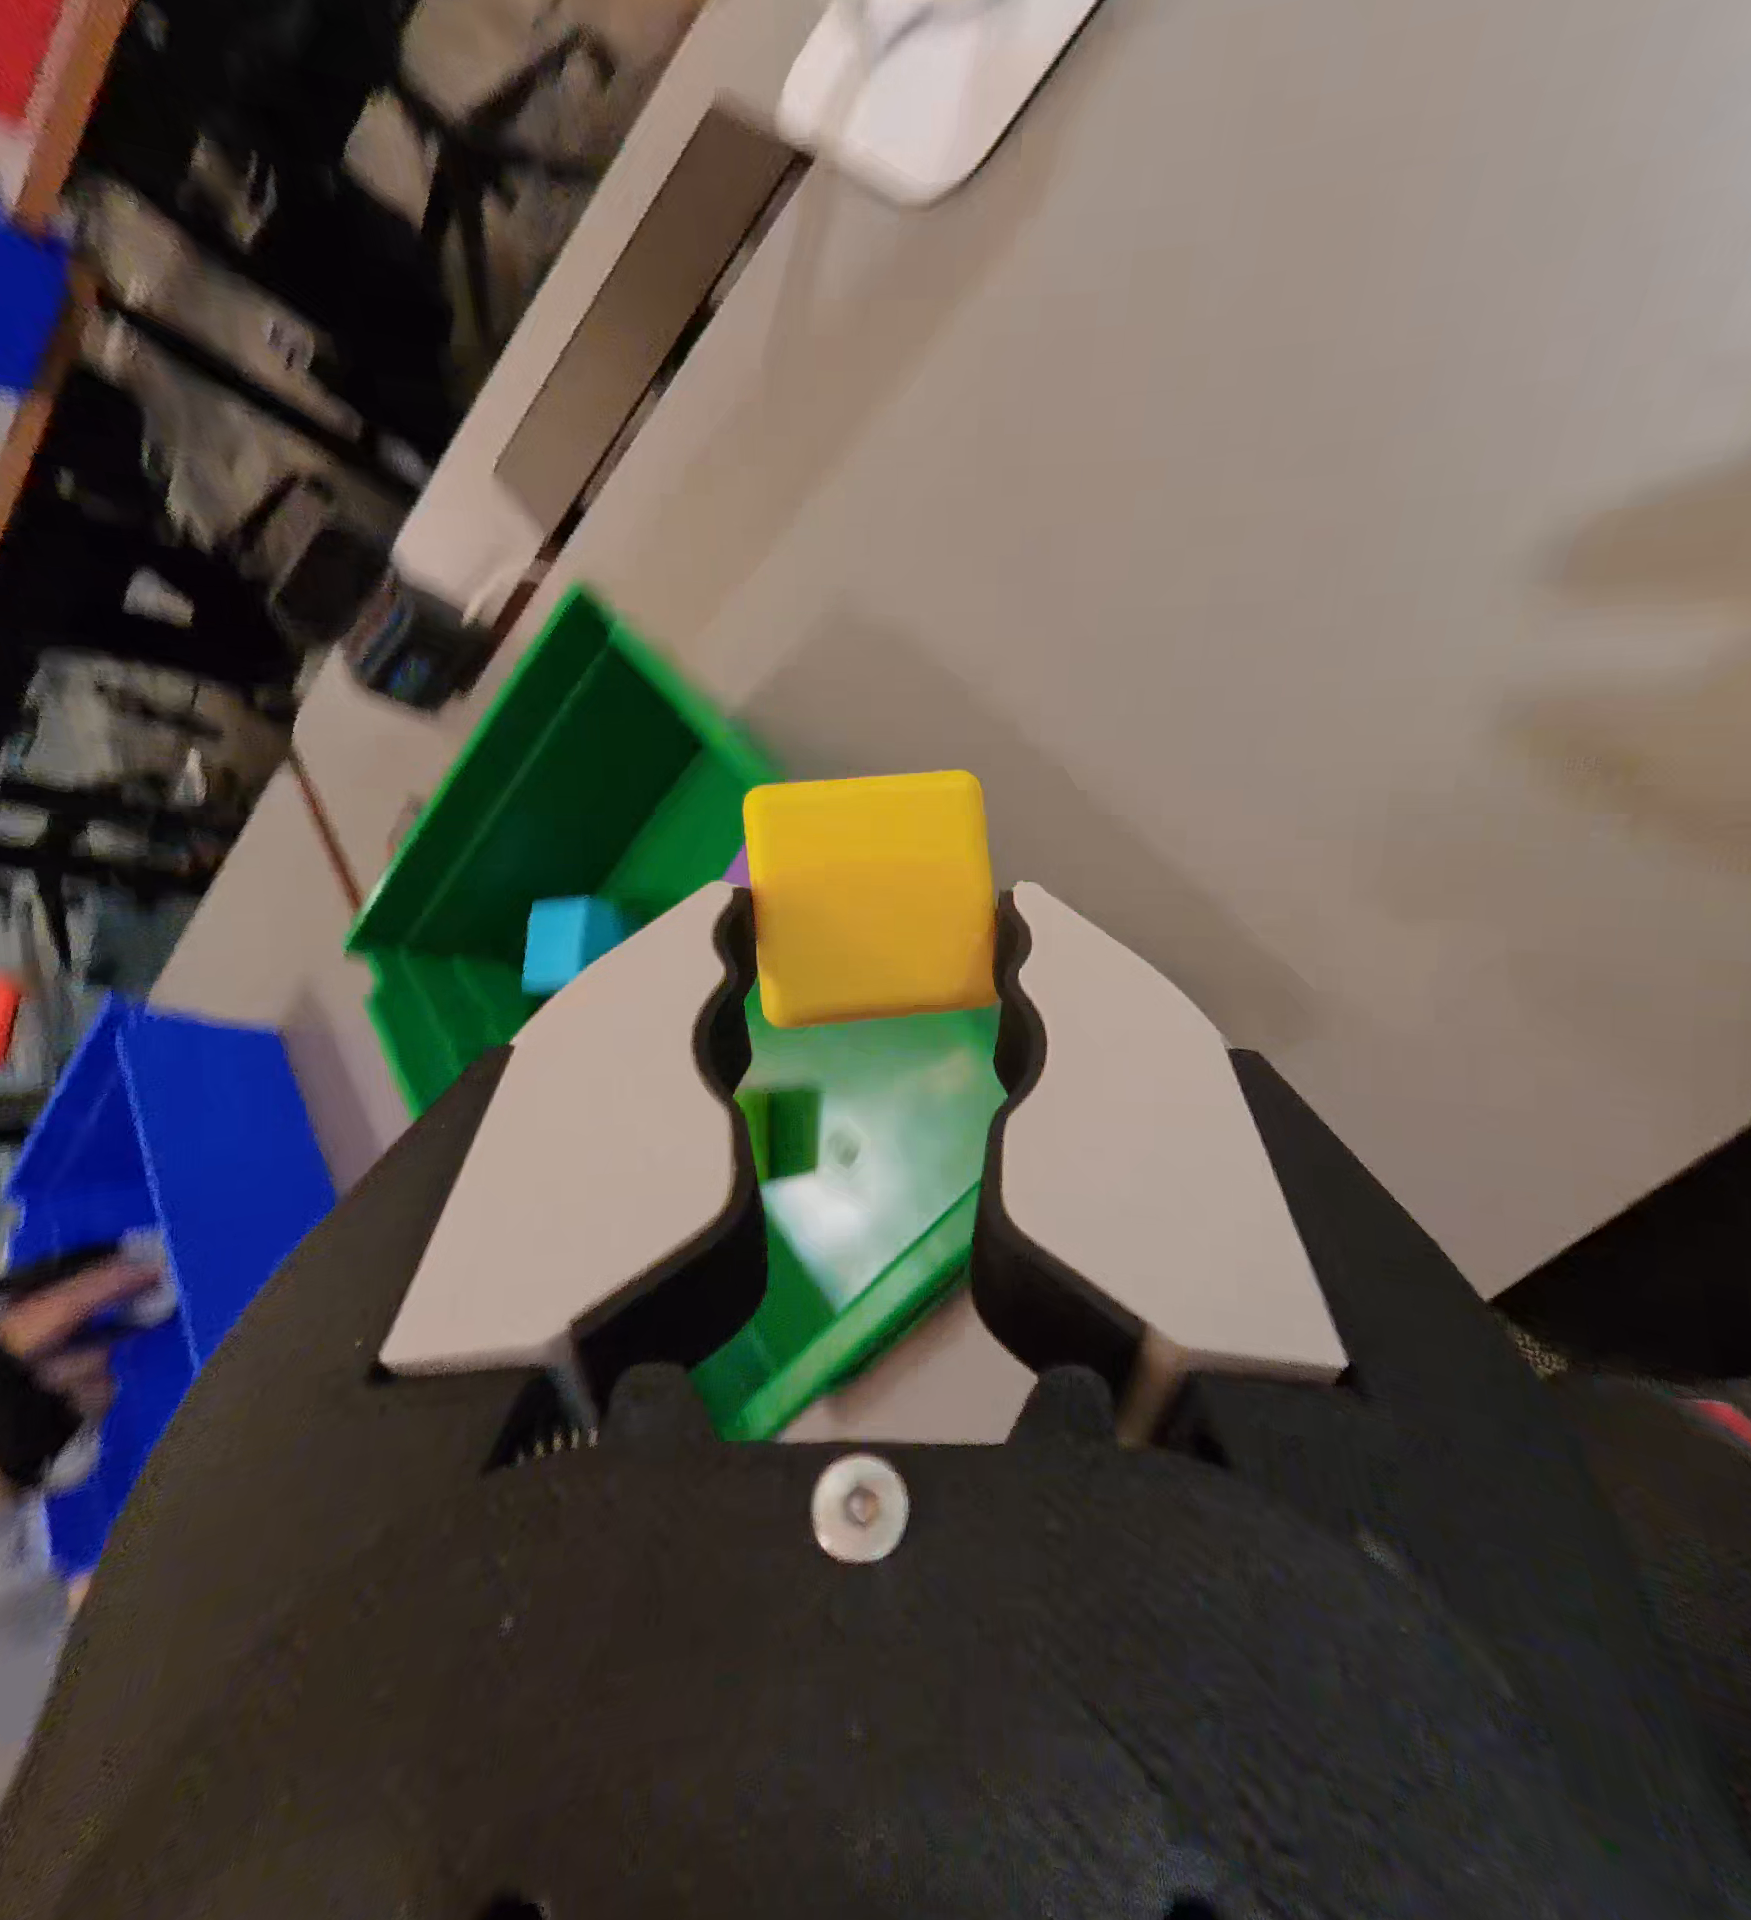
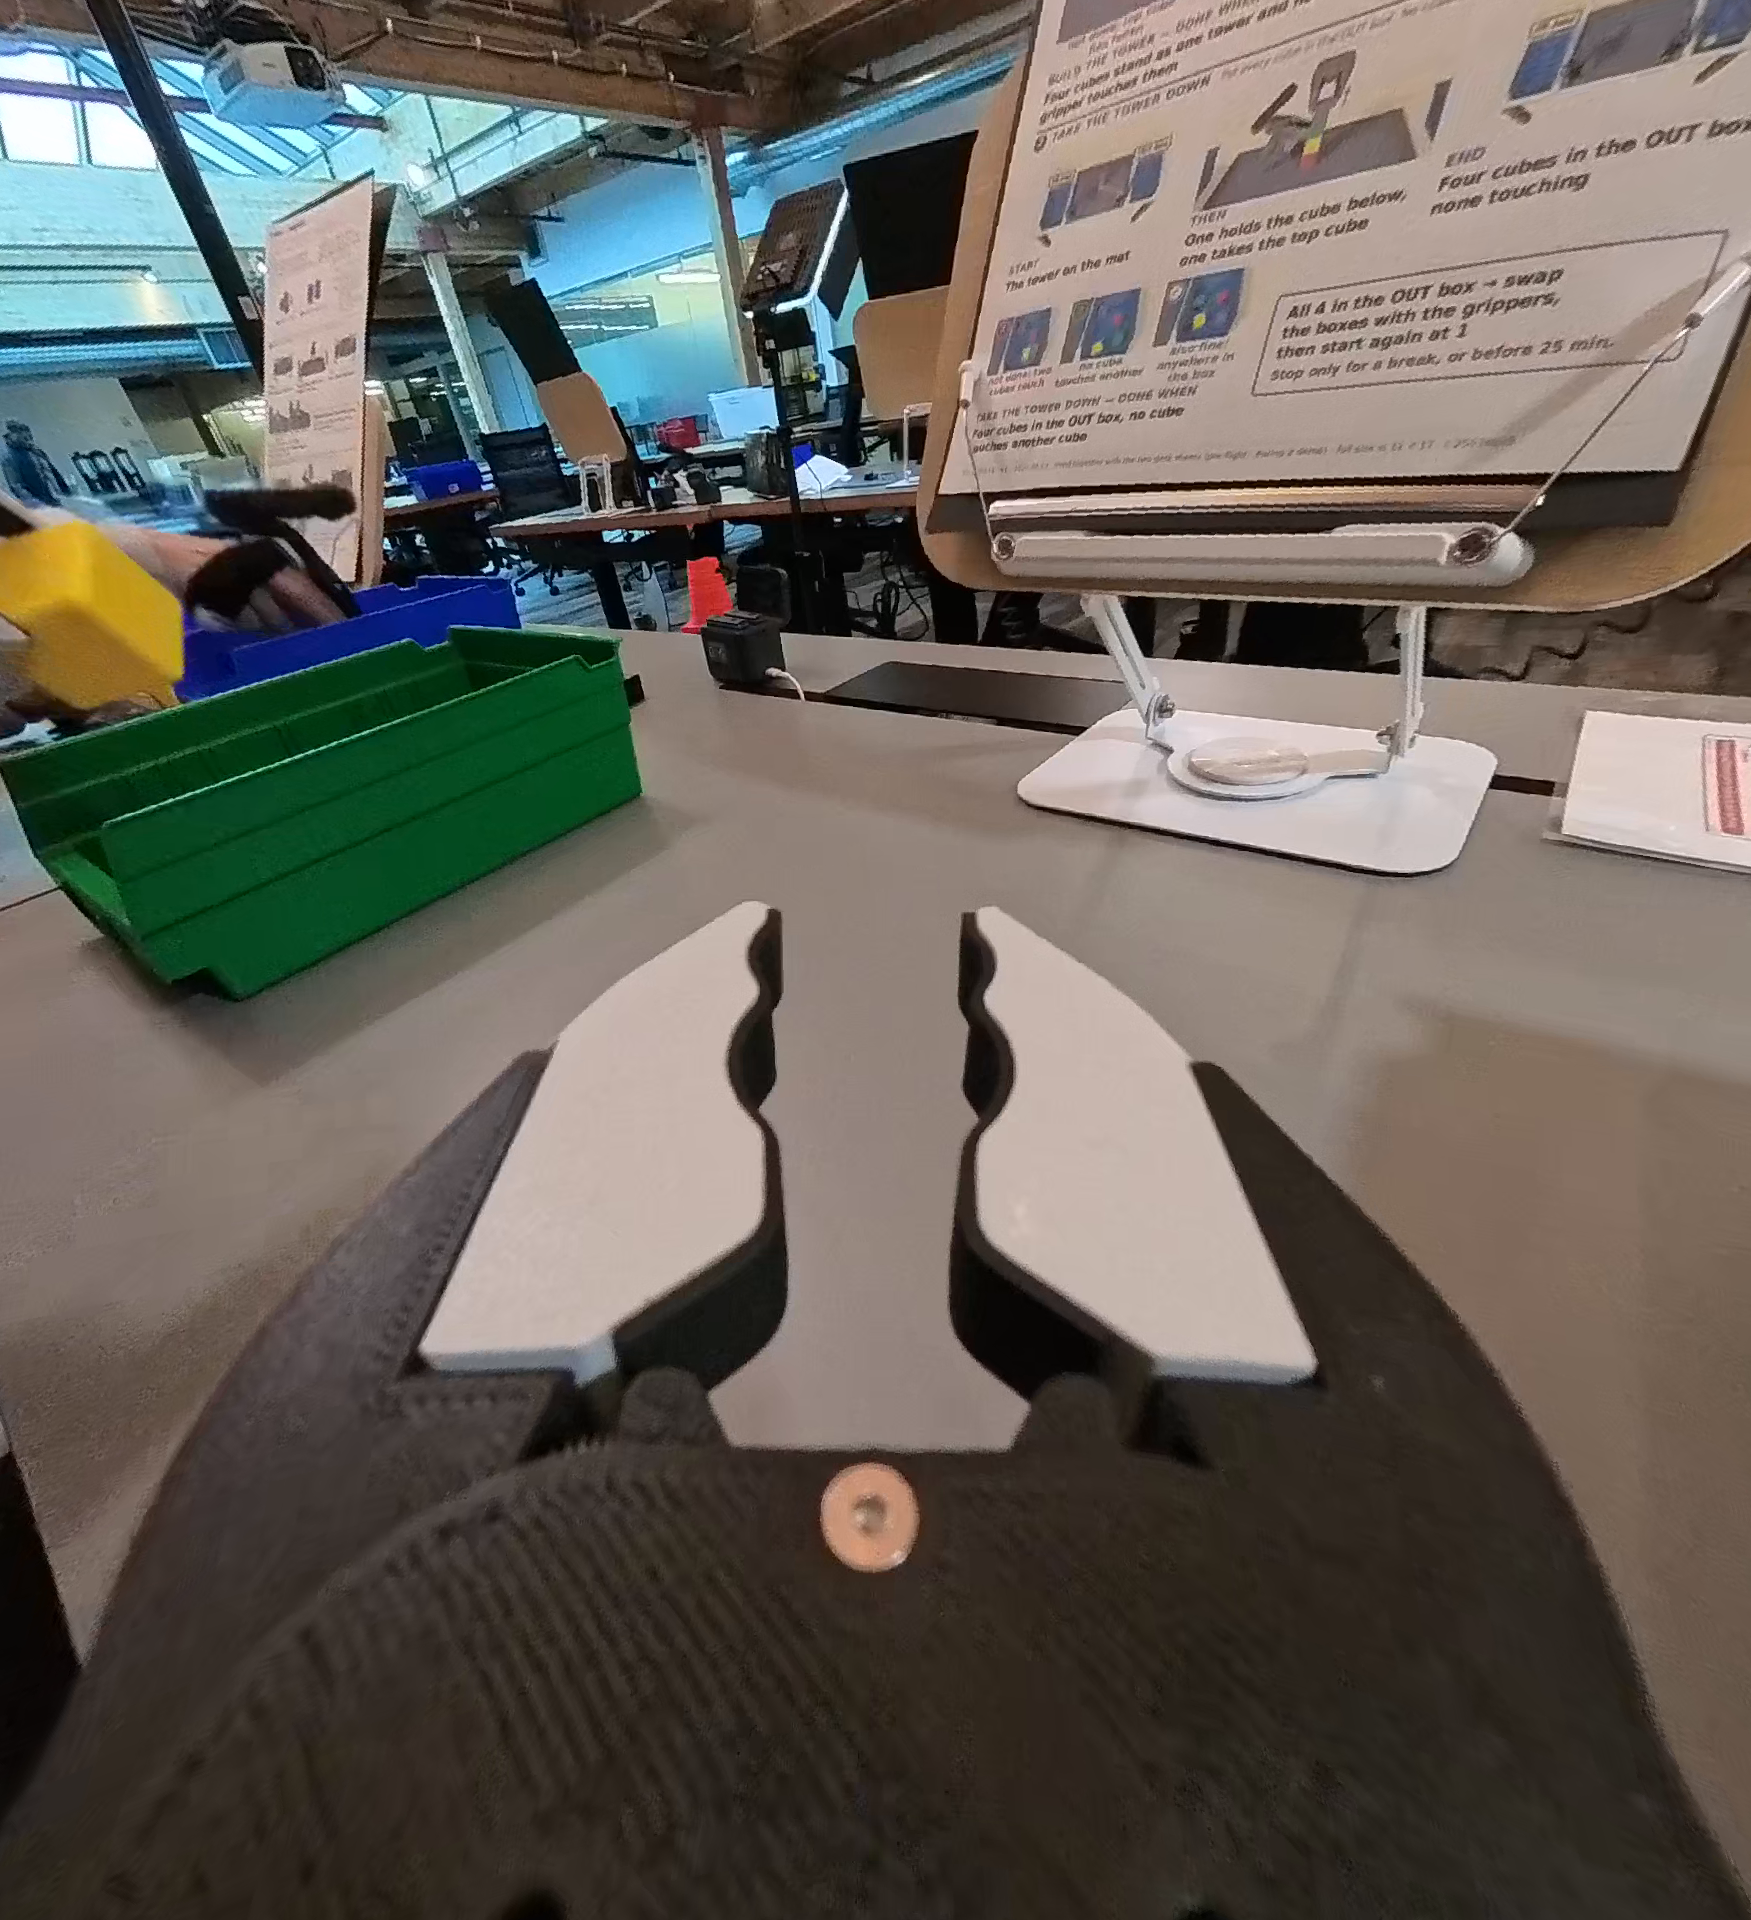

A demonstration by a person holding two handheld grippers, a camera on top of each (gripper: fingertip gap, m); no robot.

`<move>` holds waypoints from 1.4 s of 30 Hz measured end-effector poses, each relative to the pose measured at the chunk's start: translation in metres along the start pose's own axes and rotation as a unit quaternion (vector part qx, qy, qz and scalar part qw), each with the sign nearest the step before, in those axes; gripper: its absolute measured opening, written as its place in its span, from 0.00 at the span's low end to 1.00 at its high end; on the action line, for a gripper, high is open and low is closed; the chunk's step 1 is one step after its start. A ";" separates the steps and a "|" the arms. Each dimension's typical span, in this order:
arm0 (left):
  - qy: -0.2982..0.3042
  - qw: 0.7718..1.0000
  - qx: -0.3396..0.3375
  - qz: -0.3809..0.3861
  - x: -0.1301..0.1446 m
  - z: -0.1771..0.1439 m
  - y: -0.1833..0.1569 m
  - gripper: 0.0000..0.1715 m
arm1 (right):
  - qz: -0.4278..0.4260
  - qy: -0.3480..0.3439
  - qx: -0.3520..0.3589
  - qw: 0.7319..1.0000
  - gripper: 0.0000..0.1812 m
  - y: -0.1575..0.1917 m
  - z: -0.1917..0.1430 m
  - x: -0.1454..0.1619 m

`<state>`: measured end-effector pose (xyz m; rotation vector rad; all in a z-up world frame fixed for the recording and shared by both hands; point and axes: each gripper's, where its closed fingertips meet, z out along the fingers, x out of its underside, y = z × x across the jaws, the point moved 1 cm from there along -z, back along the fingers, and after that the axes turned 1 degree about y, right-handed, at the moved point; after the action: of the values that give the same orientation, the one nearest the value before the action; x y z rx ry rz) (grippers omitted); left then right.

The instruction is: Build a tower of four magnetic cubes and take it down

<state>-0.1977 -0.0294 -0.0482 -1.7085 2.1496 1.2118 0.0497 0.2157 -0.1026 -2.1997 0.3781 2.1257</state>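
My left gripper is clenched on a yellow cube, pinched between the two fingertips so that most of the block stands proud of them. I hold it in the air above the green bin, which sits on the grey table; through the gap between my left fingers I look down onto the bin's green floor. A light blue cube lies inside that bin near its left wall, and a sliver of something purple peeks out just behind the yellow cube's left edge, too hidden to say what it is. Beyond the green bin stands a blue bin, and a hand in a dark fingerless glove shows, blurred, at the left edge beside it. My right gripper is released, its fingers parted with nothing between them, only bare grey table seen through the gap; it hovers low over the tabletop, well apart from the green bin to its left. From that side I see the yellow cube held up over the bin's far left end, with the blue bin just behind. Ahead and to the right a white stand props up a printed instruction sheet, and another printed sheet lies flat on the table at the right edge.
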 end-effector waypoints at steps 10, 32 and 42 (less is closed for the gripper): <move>-0.174 0.925 0.324 0.090 -0.137 0.092 -0.169 0.26 | 0.053 -0.016 0.013 0.998 0.16 -0.016 -0.015 -0.004; -0.121 0.853 0.468 0.198 -0.160 0.187 -0.229 0.26 | -0.030 0.021 0.064 0.997 0.15 -0.026 -0.038 0.013; -0.121 0.876 0.433 0.176 -0.165 0.194 -0.227 0.29 | -0.024 0.024 0.064 0.997 0.15 -0.027 -0.041 0.014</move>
<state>-0.0132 0.2158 -0.1980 -0.7682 2.3404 0.3253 0.0960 0.2308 -0.1181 -2.1695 0.4464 1.9695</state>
